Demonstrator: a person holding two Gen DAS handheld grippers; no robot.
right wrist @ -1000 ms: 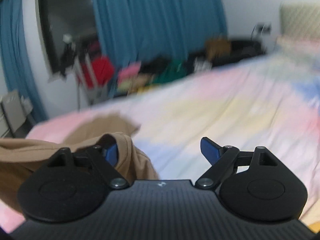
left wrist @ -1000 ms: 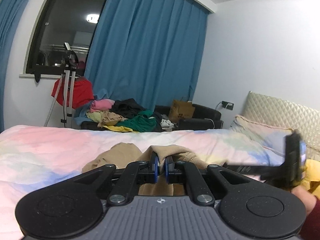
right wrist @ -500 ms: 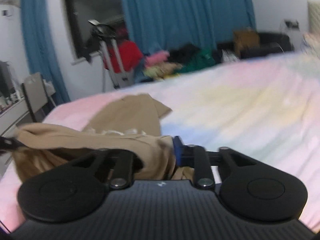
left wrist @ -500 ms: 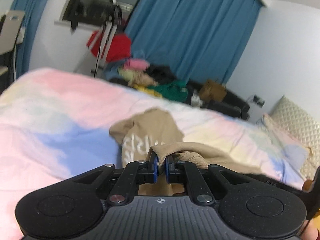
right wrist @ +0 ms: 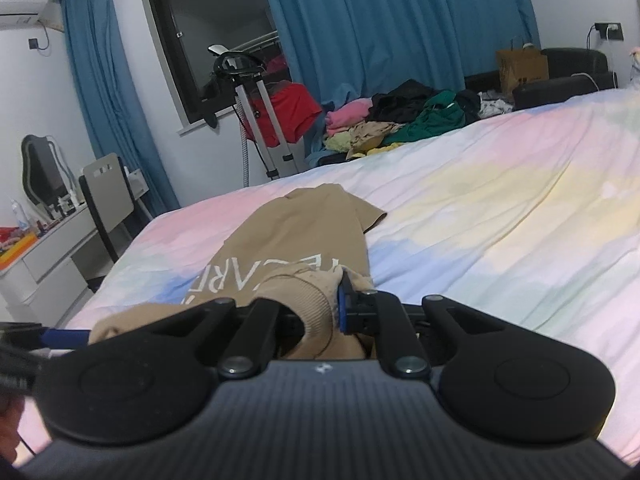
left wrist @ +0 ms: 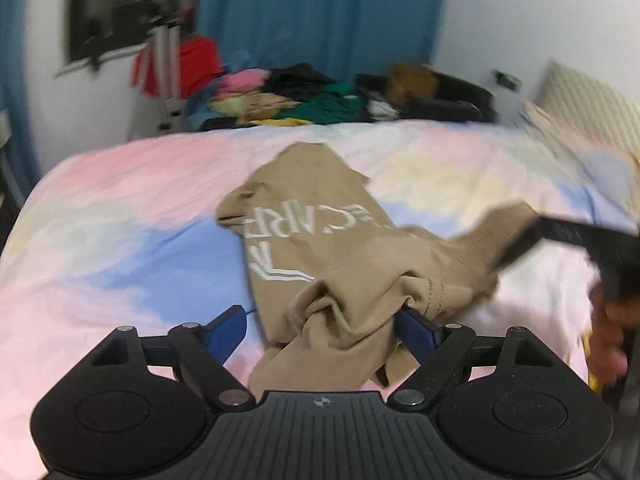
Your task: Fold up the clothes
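A tan sweatshirt (left wrist: 320, 216) with white lettering lies crumpled on the pastel bed sheet (left wrist: 100, 208). My left gripper (left wrist: 320, 330) is opening: its blue pads stand far apart. A bunched fold of the sweatshirt lies loose between them and leans on the right pad. In the right wrist view, my right gripper (right wrist: 334, 300) is shut on the ribbed edge of the sweatshirt (right wrist: 296, 232) and holds it just above the sheet (right wrist: 500, 208). The right gripper (left wrist: 560, 236) shows blurred at the right of the left wrist view, with a hand below it.
A pile of mixed clothes (right wrist: 400, 120) sits beyond the far edge of the bed. Beside it stand a garment steamer (right wrist: 256, 120) with a red garment, a paper bag (right wrist: 520, 64) and a dark sofa. A chair (right wrist: 106, 196) and desk (right wrist: 40, 248) stand left; a headboard (left wrist: 592, 104) is right.
My left jaws went from pinching the tan fabric to wide apart, and that view tipped down toward the bed. My right jaws closed on the ribbed edge.
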